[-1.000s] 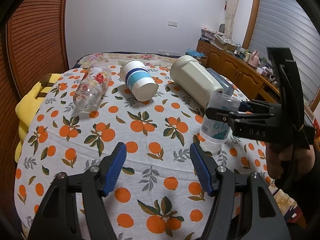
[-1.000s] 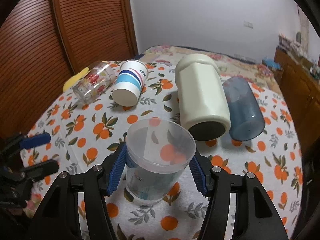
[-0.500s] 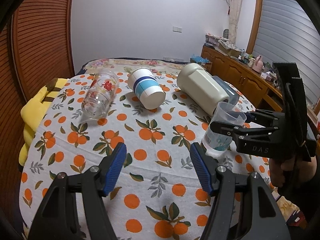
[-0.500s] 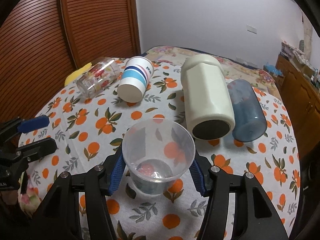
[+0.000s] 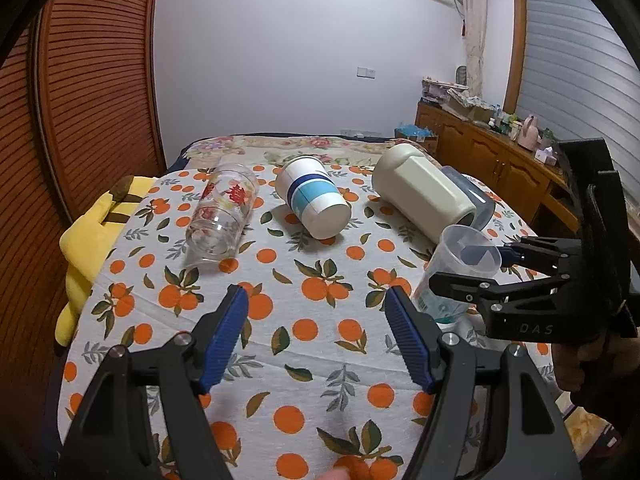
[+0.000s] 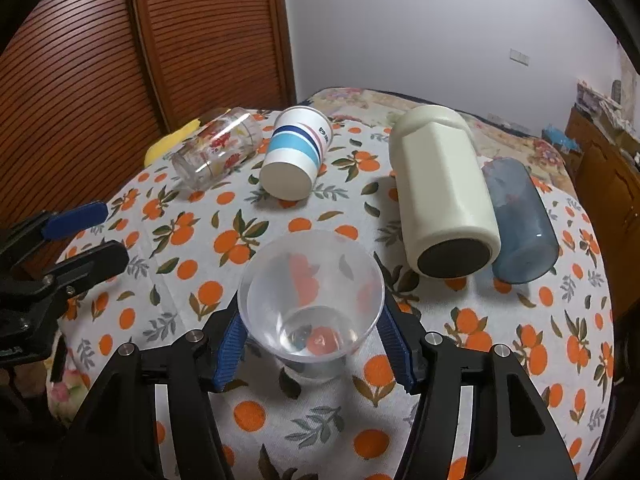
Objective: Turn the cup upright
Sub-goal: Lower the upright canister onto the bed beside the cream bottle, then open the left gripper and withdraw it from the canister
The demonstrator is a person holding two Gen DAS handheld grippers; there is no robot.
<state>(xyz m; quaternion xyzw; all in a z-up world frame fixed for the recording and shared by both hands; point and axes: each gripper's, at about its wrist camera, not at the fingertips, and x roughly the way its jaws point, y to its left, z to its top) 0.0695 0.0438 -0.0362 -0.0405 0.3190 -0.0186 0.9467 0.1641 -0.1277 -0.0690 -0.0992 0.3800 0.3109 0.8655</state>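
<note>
A clear plastic cup (image 6: 312, 304) stands upright, mouth up, its base on the orange-print tablecloth (image 6: 224, 240). My right gripper (image 6: 312, 344) is shut on the clear plastic cup, its blue pads on both sides below the rim. The cup also shows in the left wrist view (image 5: 452, 280), with the right gripper (image 5: 480, 272) around it. My left gripper (image 5: 316, 336) is open and empty, low over the cloth to the cup's left.
Lying on their sides at the back: a printed glass (image 5: 222, 216), a blue-striped paper cup (image 5: 316, 204), a cream jug (image 5: 424, 196) and a blue tumbler (image 6: 520, 220). A yellow cushion (image 5: 92, 232) lies at the left table edge. A wooden sideboard (image 5: 500, 160) stands to the right.
The right gripper has lowered the clear cup and tipped it upright until its base rests on the cloth. The left gripper has drawn back slightly and stayed open.
</note>
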